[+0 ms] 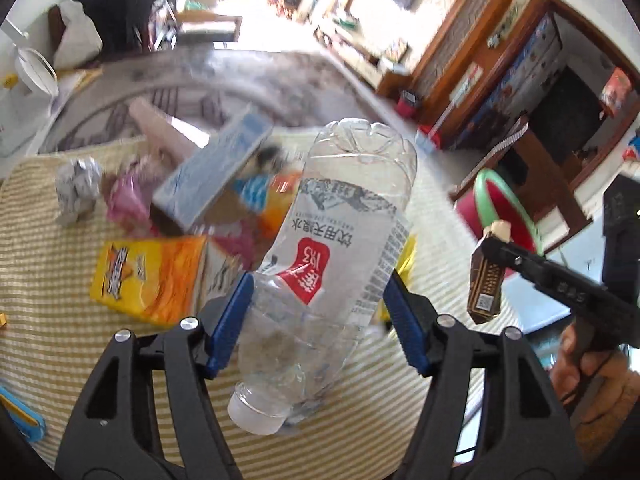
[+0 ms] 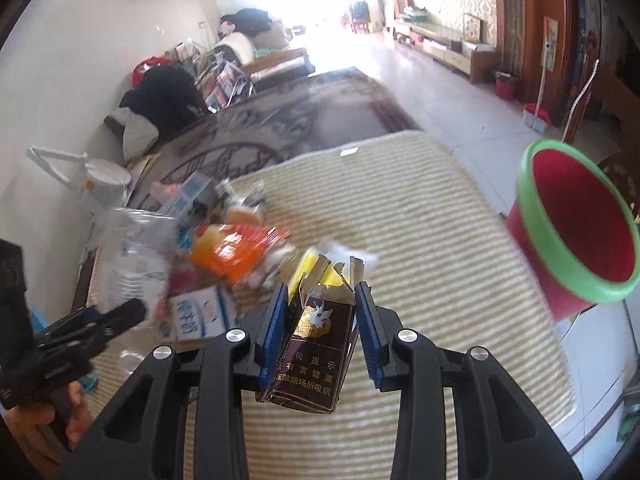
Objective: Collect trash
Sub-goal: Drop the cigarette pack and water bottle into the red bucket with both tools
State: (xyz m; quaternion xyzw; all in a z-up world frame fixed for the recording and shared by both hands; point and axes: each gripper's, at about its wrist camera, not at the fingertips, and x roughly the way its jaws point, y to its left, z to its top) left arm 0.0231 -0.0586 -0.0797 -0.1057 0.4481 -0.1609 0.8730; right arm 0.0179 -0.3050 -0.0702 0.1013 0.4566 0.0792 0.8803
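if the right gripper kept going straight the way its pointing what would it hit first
Probably the striped mat. The right gripper, jaws shut on the dark cigarette pack, points down past the yellow wrapper at bare mat. The red bin sits off to the right of that line. Depth is uncertain.

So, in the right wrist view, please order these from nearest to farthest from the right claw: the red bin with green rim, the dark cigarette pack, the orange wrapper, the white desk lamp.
1. Dark cigarette pack: between the pads of the right claw, gripped.
2. Orange wrapper: ahead, slightly left, in the trash pile.
3. Red bin: off to the right, beyond the mat edge.
4. White desk lamp: far left, by the wall.
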